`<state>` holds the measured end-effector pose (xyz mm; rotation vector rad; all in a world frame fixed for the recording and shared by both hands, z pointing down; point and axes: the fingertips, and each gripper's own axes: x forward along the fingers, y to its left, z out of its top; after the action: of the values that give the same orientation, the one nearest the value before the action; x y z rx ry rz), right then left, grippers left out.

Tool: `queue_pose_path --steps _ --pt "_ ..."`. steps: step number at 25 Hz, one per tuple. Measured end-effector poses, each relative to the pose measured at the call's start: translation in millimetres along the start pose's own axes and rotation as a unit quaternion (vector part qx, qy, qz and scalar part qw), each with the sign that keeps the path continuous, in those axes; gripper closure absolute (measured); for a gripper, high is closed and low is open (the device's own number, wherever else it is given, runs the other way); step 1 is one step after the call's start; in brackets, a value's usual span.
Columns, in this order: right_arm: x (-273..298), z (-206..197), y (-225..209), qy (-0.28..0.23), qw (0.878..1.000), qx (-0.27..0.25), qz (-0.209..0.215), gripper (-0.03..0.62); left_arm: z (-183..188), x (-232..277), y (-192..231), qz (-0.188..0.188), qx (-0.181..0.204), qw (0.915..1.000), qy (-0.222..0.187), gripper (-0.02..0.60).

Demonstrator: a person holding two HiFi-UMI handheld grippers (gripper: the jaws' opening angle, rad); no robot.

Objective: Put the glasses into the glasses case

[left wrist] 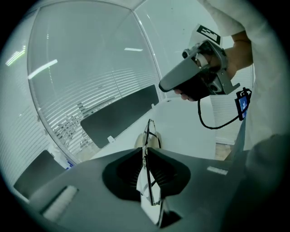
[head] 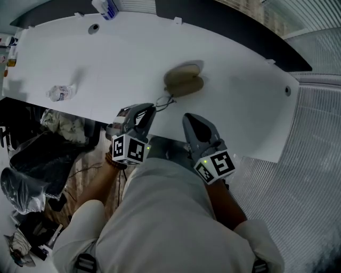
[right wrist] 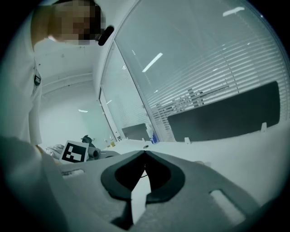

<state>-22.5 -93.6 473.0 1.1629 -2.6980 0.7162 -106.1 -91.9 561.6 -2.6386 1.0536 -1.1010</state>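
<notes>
A tan glasses case (head: 184, 81) lies shut on the white table (head: 240, 101). Thin wire-framed glasses (head: 165, 101) hang just in front of it, off the table's near edge. My left gripper (head: 151, 110) is shut on them. In the left gripper view the frame (left wrist: 148, 136) stands edge-on, pinched between the dark pads (left wrist: 129, 174), with the case (left wrist: 138, 141) beyond. My right gripper (head: 191, 118) is held beside the left one, above the table's near edge. Its jaws are shut with nothing in them, the tips meeting in the right gripper view (right wrist: 145, 154).
A crumpled clear packet (head: 62, 92) lies on the table's left part. A bottle (head: 106, 8) stands at the far edge near a cable hole (head: 94, 27). Bags and clutter (head: 32, 160) fill the floor at left. Glass walls with blinds (right wrist: 204, 90) stand behind the table.
</notes>
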Motion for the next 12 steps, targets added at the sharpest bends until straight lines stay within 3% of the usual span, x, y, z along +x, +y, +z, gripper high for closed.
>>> queue_pose_path --steps 5,12 --pt "-21 13 -1 -0.013 1.0 -0.001 -0.007 0.593 20 -13 -9 0.012 -0.02 0.9997 -0.007 0.543" --pt "-30 17 -18 -0.024 0.999 -0.005 -0.023 0.594 40 -1 -17 -0.002 0.0 0.9998 -0.019 0.545"
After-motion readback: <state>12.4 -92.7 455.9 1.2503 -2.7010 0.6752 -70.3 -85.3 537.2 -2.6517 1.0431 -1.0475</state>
